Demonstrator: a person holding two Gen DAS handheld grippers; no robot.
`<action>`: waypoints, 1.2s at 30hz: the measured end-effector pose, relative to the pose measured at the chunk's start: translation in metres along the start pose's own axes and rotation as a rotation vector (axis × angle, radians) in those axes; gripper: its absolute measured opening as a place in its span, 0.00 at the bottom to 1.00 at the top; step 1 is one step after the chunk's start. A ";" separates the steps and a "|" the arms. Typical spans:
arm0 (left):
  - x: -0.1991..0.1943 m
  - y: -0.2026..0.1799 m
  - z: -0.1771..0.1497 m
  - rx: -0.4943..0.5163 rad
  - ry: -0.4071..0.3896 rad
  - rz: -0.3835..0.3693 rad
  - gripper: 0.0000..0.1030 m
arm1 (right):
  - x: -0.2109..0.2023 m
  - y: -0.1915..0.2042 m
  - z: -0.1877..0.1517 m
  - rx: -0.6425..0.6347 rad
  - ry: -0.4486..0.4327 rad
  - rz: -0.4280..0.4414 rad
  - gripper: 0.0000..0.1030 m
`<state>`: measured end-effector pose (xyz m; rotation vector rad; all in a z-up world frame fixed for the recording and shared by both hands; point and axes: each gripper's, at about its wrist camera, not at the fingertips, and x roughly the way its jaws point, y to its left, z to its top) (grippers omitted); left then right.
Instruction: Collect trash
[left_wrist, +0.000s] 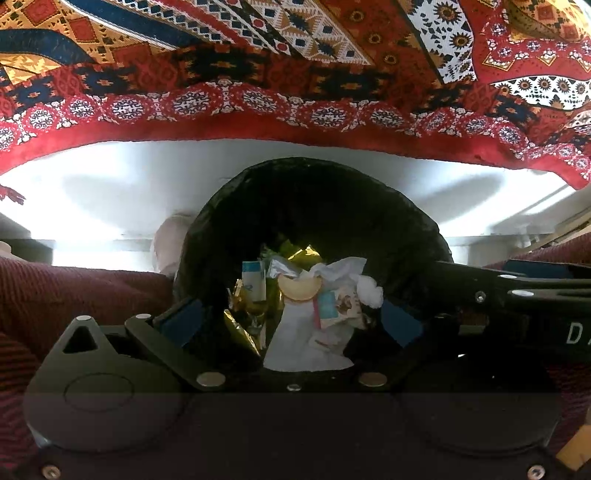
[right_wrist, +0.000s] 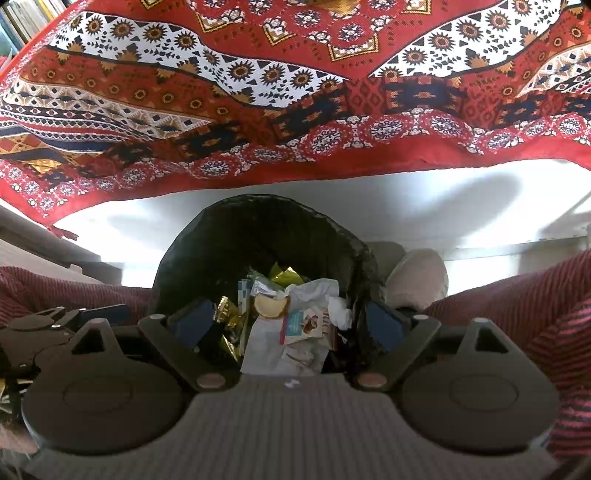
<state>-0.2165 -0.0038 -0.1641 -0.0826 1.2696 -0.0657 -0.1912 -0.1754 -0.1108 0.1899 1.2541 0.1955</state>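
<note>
- Below both cameras, at six o'clock of the patterned red cloth (left_wrist: 295, 74), stands a bin lined with a black bag (left_wrist: 314, 206), its mouth facing the lenses.
- At nine o'clock in the left wrist view lies dark red ribbed fabric (left_wrist: 74, 295); whether it is clothing or upholstery I cannot tell.
- The left gripper (left_wrist: 291, 325) hovers over the bin with its jaws spread wide and nothing between them.
- Inside the bag, going left to right, sit a blue-and-white tube-like wrapper (left_wrist: 254, 277), gold foil (left_wrist: 240, 321), a pale curved snack piece (left_wrist: 299, 288), crumpled white paper (left_wrist: 306, 339), a small printed card packet (left_wrist: 338, 306) and a white wad of tissue (left_wrist: 369, 290).
- The right gripper (right_wrist: 288, 325) hangs just beside the left one, jaws likewise spread and holding nothing, aimed at the same bin mouth.
- At three o'clock of the bin in the right wrist view rests a pale shoe (right_wrist: 417, 277) on the white floor (right_wrist: 443, 206).
- By my judgement the task is well along: the trash is in the bag, and no loose litter shows outside it.
- What may remain is to check areas outside these views, or to close the bag; the pictures cannot settle that.
</note>
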 end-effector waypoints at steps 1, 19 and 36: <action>0.000 0.000 0.000 -0.001 -0.001 0.001 1.00 | 0.000 0.000 0.000 0.000 0.000 0.000 0.92; -0.001 -0.002 0.001 -0.005 -0.009 -0.020 0.98 | -0.002 0.000 -0.001 0.003 -0.009 -0.002 0.92; 0.002 -0.002 0.000 -0.009 0.004 -0.004 0.99 | -0.003 -0.001 0.000 0.007 -0.012 -0.001 0.92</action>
